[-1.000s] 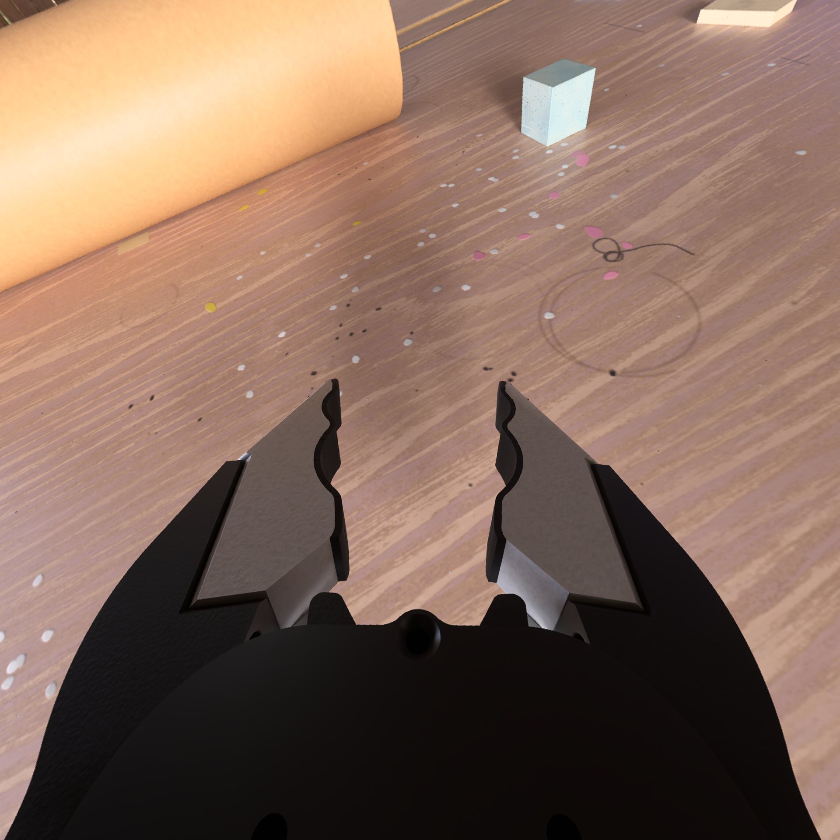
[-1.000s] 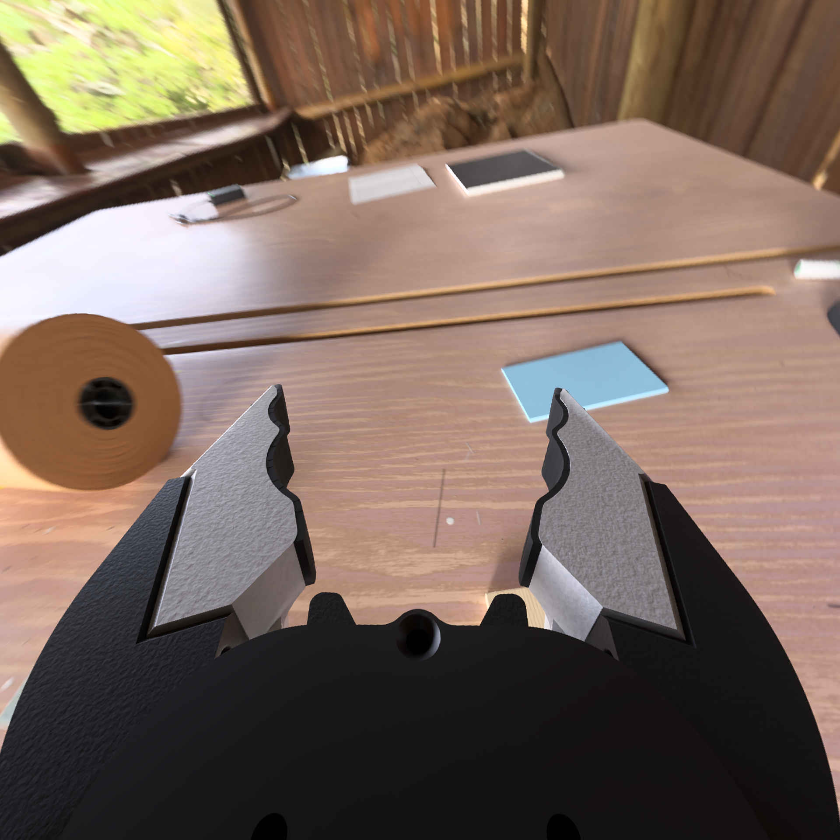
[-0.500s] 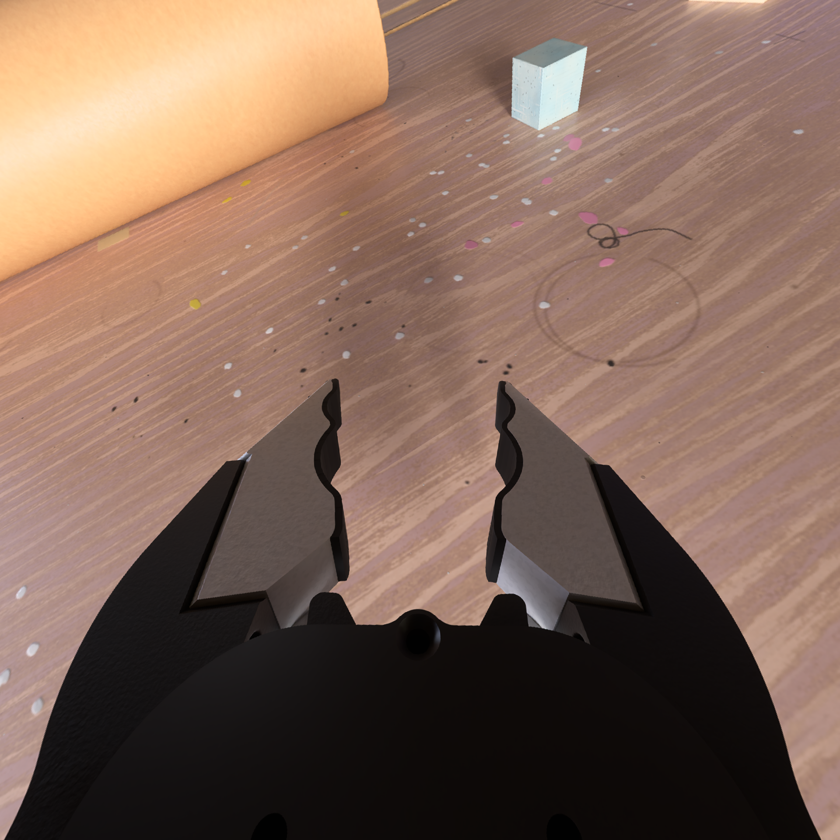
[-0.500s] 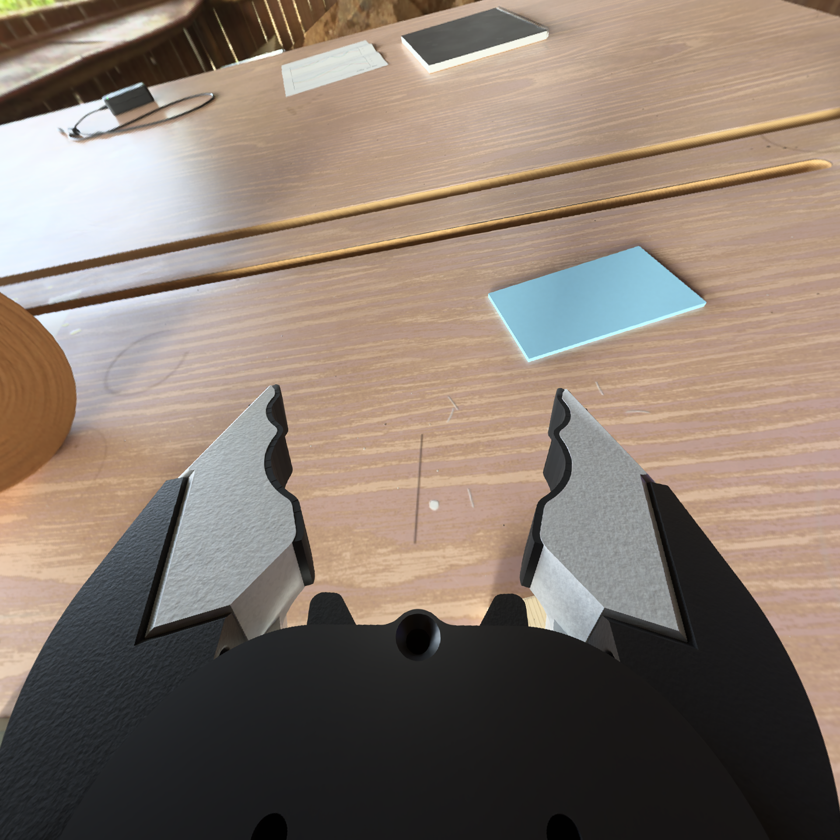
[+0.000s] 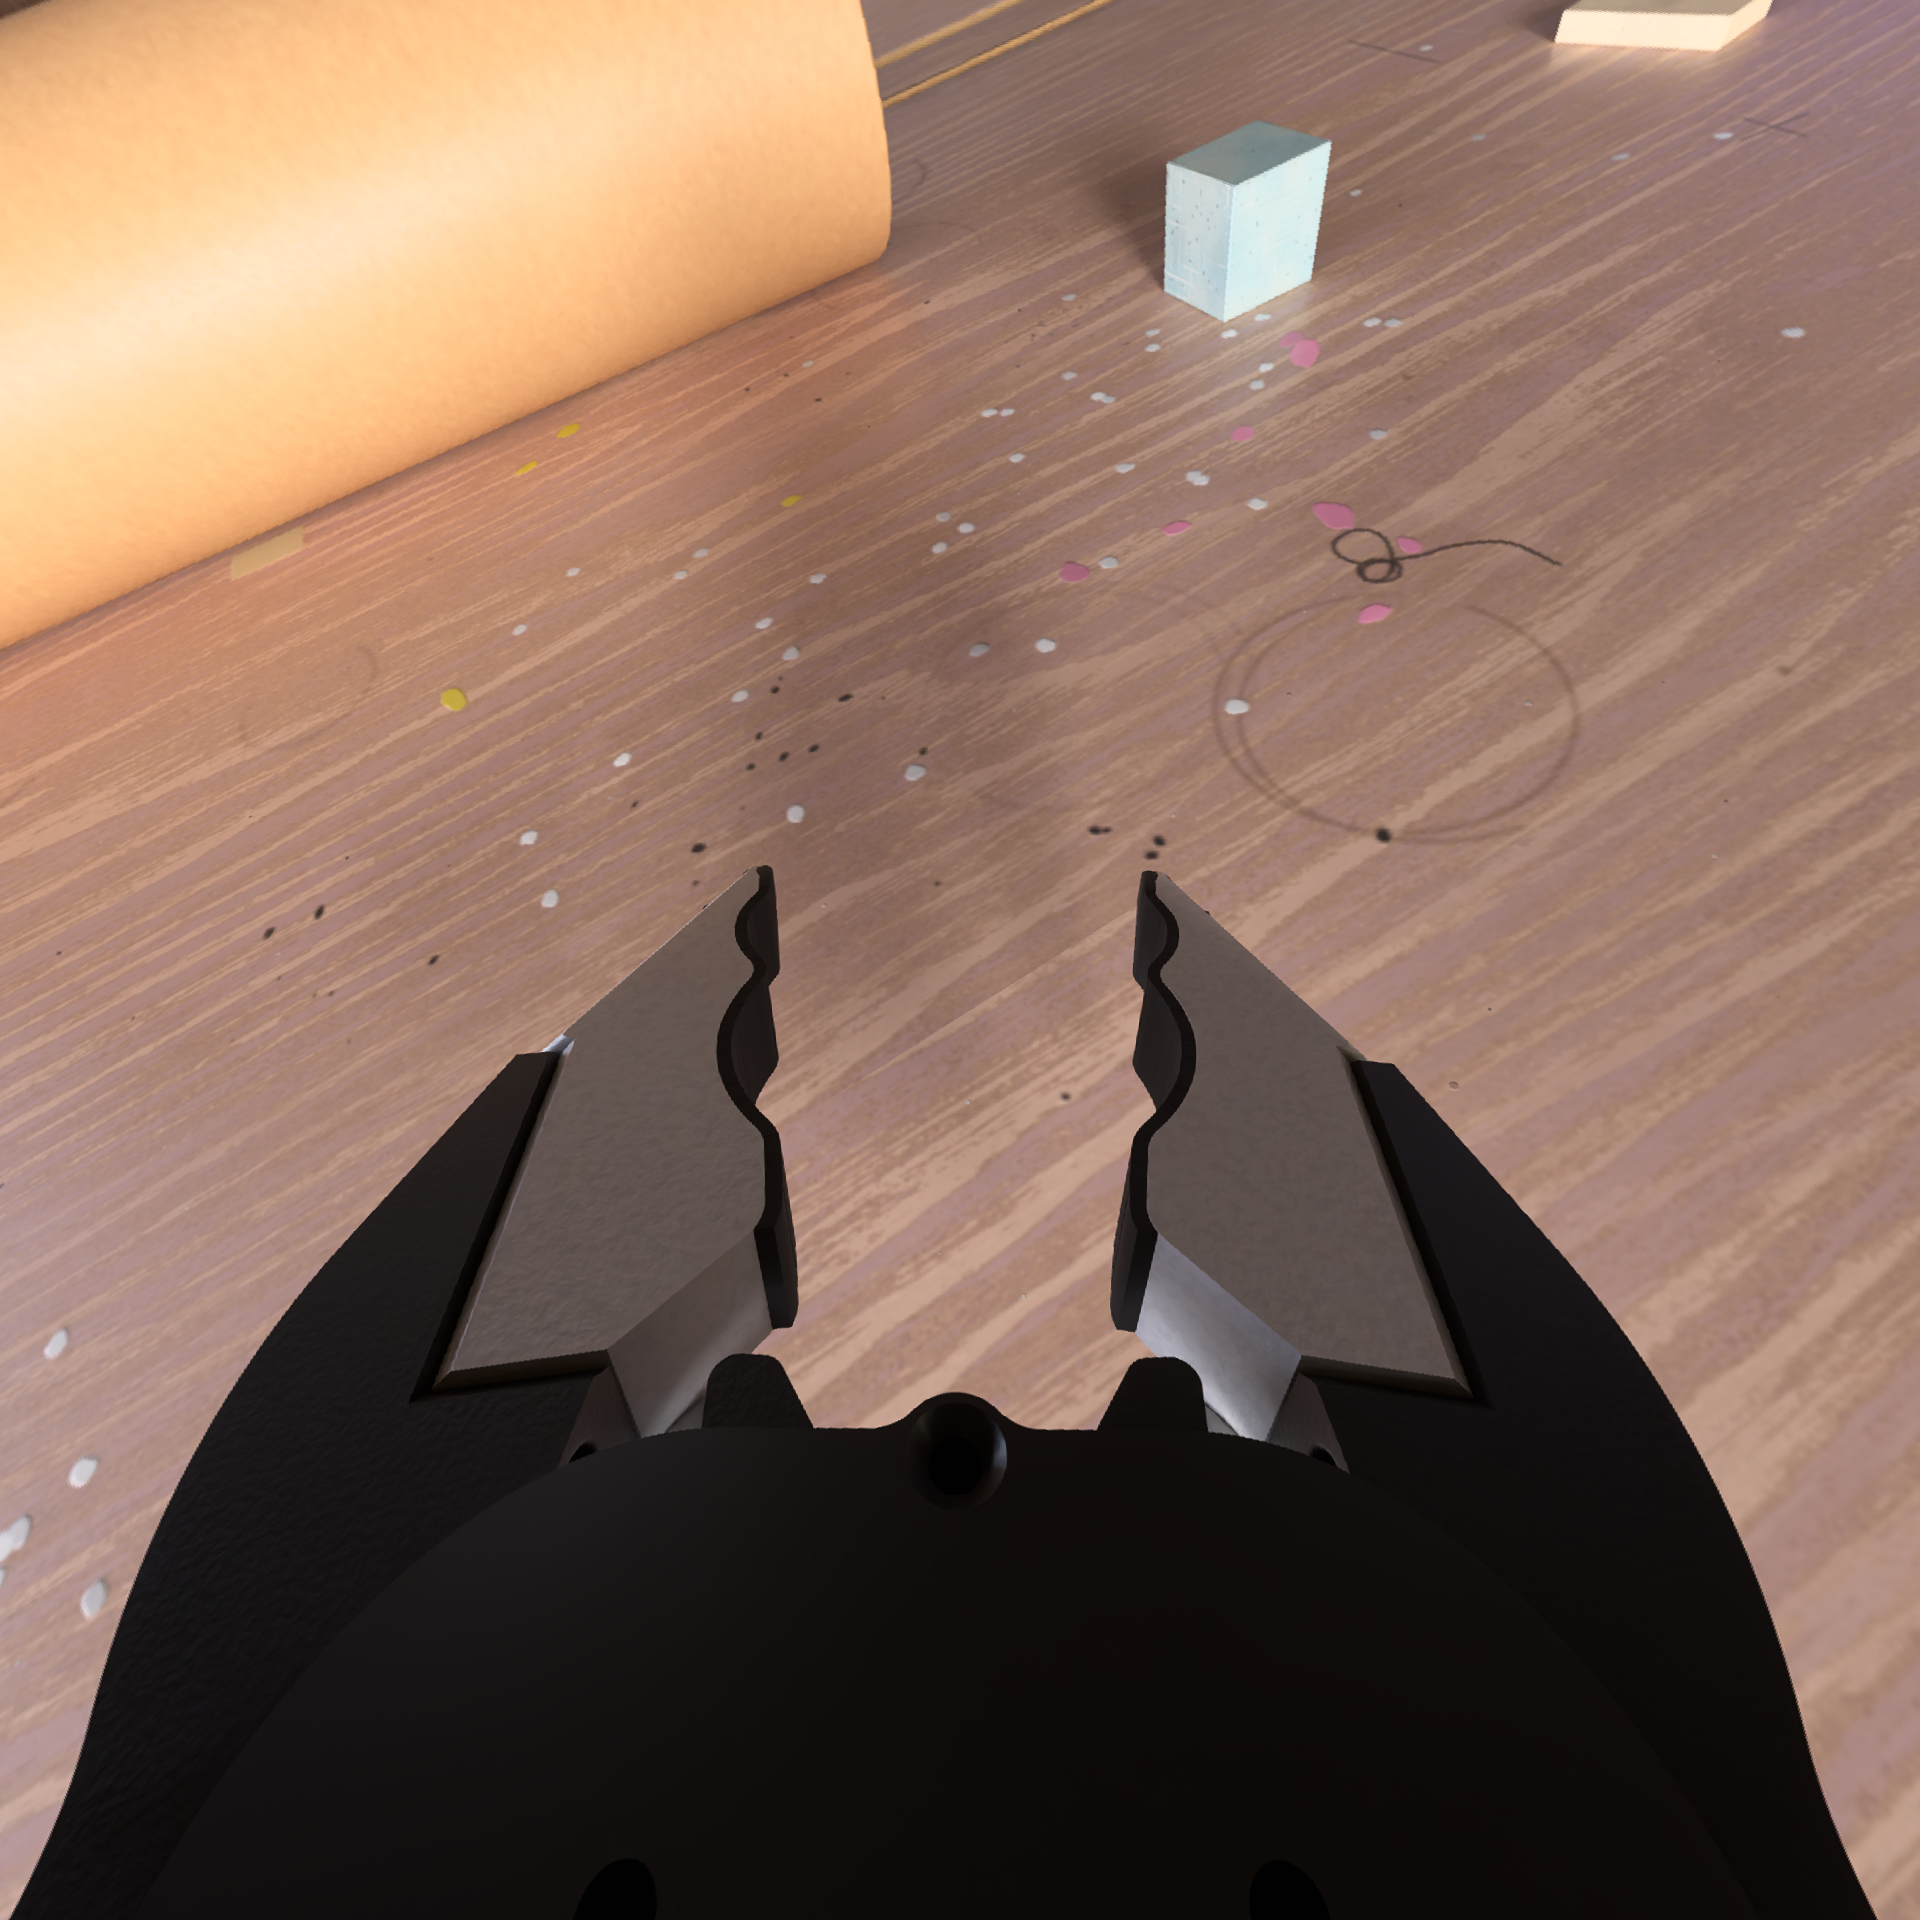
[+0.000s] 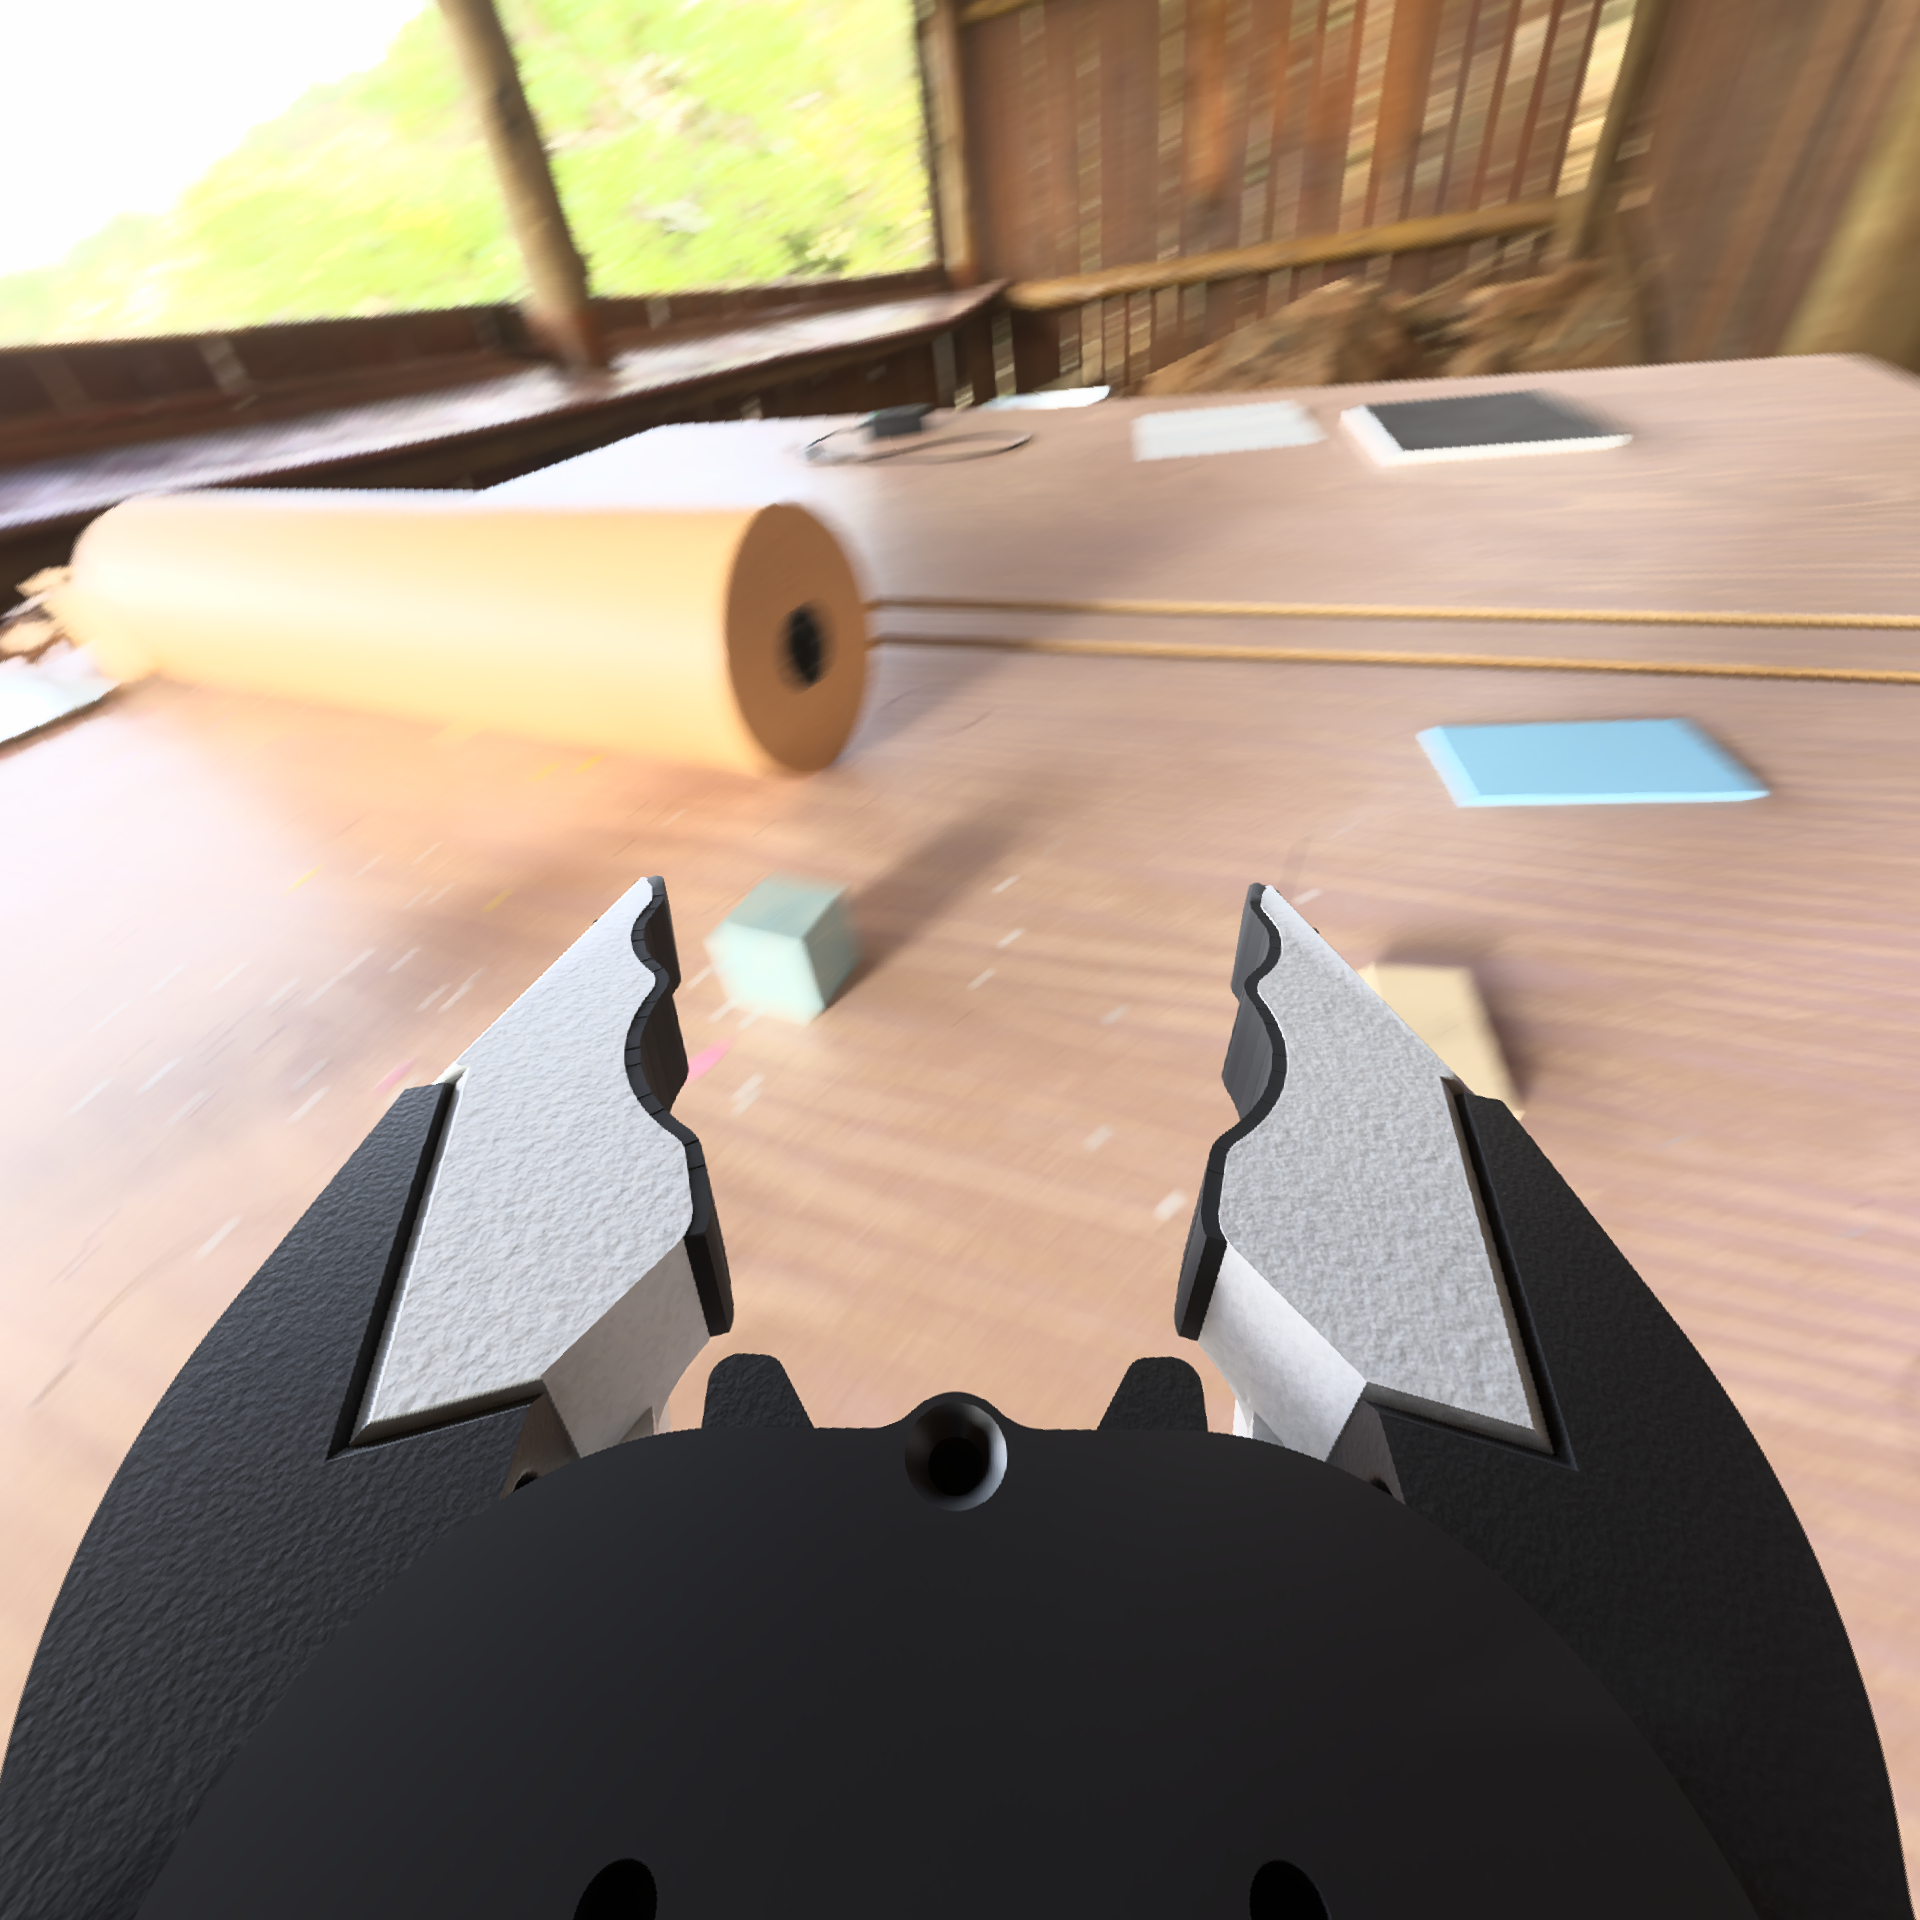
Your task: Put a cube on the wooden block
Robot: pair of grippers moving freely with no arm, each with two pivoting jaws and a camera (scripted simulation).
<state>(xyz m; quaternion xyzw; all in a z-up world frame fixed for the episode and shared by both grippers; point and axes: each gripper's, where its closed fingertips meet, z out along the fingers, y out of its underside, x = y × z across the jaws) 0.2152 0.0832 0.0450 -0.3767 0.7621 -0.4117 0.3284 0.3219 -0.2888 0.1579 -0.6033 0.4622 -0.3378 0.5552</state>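
We find the task at its approach stage: nothing is gripped and the pale blue-green cube (image 5: 1245,231) stands alone on the wooden tabletop (image 5: 1558,1039). The left gripper (image 5: 956,883) hangs above the paint-speckled surface with its jaws apart and nothing between them; the cube lies well ahead at about 1 o'clock from its tips. The right gripper (image 6: 954,894) also has its jaws apart and empty. Its view is blurred, so we treat fine detail there as uncertain.

In the right wrist view the cube (image 6: 784,961) sits at about 11 o'clock, just beyond the left fingertip, and the wooden block (image 6: 1439,1023), a flat pale slab, lies at about 2 o'clock, partly hidden behind the right finger. Cube and block are apart, with bare table between. In the left wrist view the block (image 5: 1662,19) shows only at the top edge.

We judge that the next move calls for one gripper to centre its open jaws over the cube, descend squarely on two opposite faces, and close.

Containers: we see none. The large roll of brown paper (image 6: 468,623) lies on its side at 10 o'clock, and a light blue flat pad (image 6: 1590,761) lies at 2 o'clock, farther off.
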